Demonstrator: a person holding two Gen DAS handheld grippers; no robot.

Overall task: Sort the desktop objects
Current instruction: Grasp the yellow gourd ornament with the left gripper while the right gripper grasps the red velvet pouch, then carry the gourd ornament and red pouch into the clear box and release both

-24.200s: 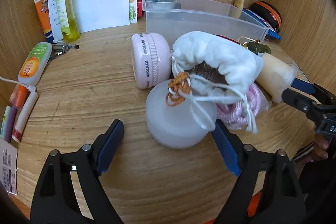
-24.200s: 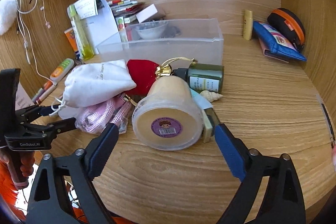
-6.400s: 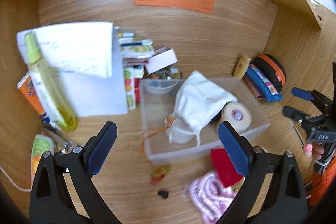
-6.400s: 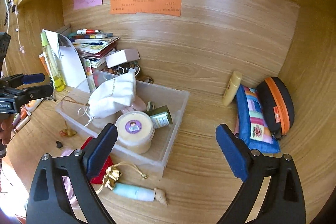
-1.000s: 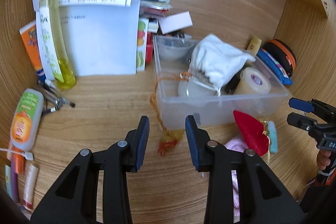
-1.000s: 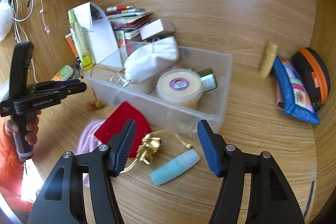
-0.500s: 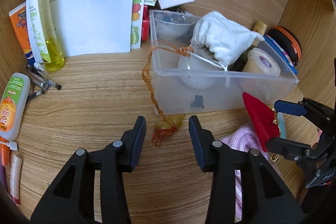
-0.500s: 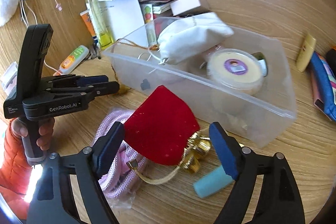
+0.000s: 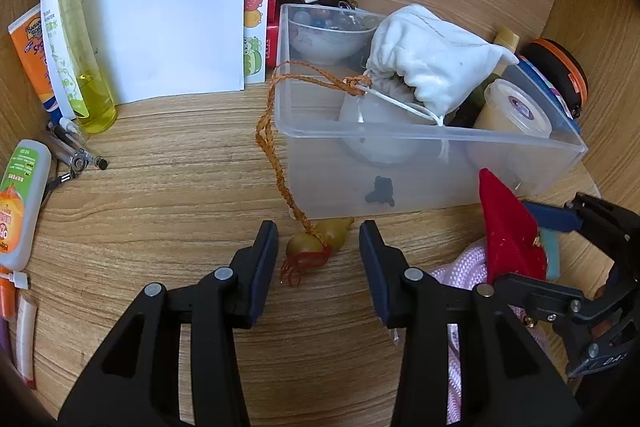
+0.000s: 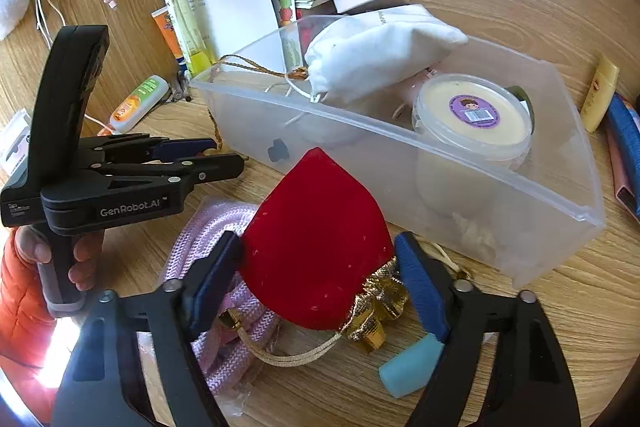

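Observation:
A clear plastic bin on the wooden desk holds a white drawstring pouch, a cream tub and a bowl. My left gripper is open, its fingers on either side of a yellow gourd charm whose orange cord runs up over the bin's rim. My right gripper is open, its fingers flanking a red velvet pouch with gold trim, which lies on a pink rope.
A teal tube lies by the right finger. Papers, a yellow bottle, an orange-green tube and pens crowd the left. Pencil cases and a yellow stick lie at the right. A small black piece is seen at the bin's front wall.
Both grippers have moved lower and closer. The left now straddles the gourd charm. The right has closed in around the red pouch.

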